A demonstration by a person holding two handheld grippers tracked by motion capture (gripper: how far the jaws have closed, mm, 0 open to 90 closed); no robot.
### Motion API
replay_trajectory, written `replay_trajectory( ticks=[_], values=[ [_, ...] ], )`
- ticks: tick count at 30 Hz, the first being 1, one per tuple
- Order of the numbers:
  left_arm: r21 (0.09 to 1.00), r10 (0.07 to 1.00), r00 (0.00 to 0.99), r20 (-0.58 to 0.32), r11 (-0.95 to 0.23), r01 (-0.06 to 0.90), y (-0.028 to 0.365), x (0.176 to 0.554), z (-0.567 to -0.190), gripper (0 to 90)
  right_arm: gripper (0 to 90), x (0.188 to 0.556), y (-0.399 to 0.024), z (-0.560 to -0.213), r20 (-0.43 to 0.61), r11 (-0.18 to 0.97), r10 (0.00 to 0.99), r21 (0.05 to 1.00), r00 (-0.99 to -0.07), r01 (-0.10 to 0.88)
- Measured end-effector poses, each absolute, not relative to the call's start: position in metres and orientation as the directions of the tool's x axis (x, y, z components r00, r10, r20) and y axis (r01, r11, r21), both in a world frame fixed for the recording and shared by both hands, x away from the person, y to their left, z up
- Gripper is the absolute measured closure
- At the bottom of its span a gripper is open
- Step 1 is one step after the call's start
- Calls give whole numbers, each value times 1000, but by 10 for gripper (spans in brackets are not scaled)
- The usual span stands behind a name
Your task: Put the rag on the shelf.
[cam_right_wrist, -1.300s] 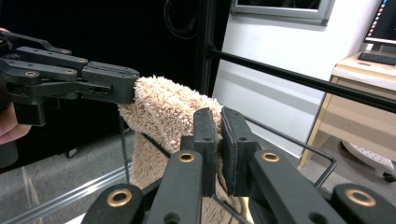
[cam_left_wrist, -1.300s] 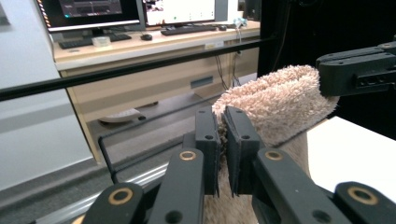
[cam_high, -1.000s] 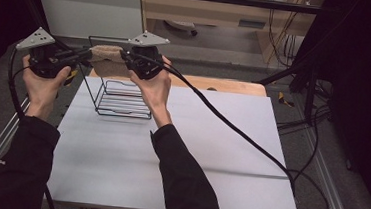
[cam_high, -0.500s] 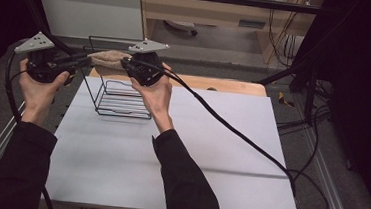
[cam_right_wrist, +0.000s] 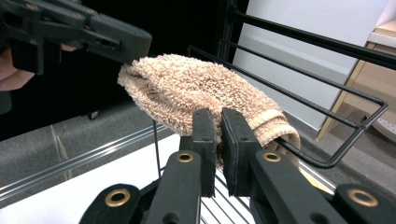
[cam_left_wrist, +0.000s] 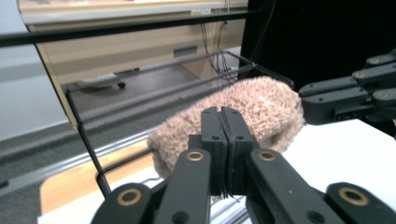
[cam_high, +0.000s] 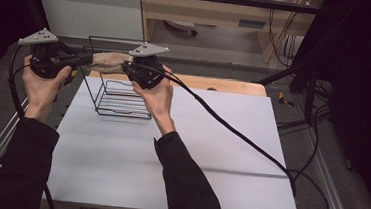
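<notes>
A soft, light towel [cam_high: 107, 62], pinched at both ends by the clamped left gripper [cam_high: 82, 60] and right gripper [cam_high: 126, 68], hangs over the wire rack [cam_high: 118, 99] at the table's eleven o'clock.

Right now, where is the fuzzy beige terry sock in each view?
High view: the fuzzy beige terry sock is upper left, stretched level between the left gripper and right gripper, above the black wire rack.
Left gripper view: centre, behind the shut jaws.
Right gripper view: centre, cuff at the jaws.
Shared landmark: the rack.
</notes>
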State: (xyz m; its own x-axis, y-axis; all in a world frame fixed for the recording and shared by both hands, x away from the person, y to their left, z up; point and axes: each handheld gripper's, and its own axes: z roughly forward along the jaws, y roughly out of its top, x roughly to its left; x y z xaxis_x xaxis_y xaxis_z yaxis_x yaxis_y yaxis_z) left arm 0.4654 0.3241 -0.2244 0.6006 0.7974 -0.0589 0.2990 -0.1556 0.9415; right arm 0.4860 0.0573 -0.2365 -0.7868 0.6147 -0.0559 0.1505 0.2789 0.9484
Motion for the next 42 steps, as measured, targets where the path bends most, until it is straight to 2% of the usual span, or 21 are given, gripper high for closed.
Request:
replay_trajectory(
  ticks=[10, 15, 18, 25, 29, 36, 42],
  values=[
    [928, 796, 605, -31, -202, 314, 322, 465, -240, 894, 753, 483, 57, -240, -62, 301, 603, 941, -795, 155],
    [923, 799, 601, -19, -217, 317, 322, 466, -245, 894, 691, 480, 56, -234, -41, 259, 596, 955, -802, 144],
    [921, 802, 598, -6, -228, 315, 321, 467, -247, 894, 699, 483, 57, -230, -32, 254, 596, 955, -802, 151],
    [918, 808, 589, 10, -242, 315, 321, 469, -251, 894, 835, 488, 62, -234, -6, 278, 585, 941, -811, 193],
    [918, 811, 585, 13, -242, 316, 322, 470, -254, 893, 850, 491, 65, -241, -12, 318, 605, 920, -796, 228],
    [920, 817, 576, 9, -233, 316, 322, 474, -260, 894, 875, 499, 63, -253, -2, 321, 632, 911, -775, 259],
    [925, 818, 576, 0, -219, 312, 322, 473, -260, 888, 858, 499, 61, -252, -10, 314, 626, 919, -780, 240]
  ],
)
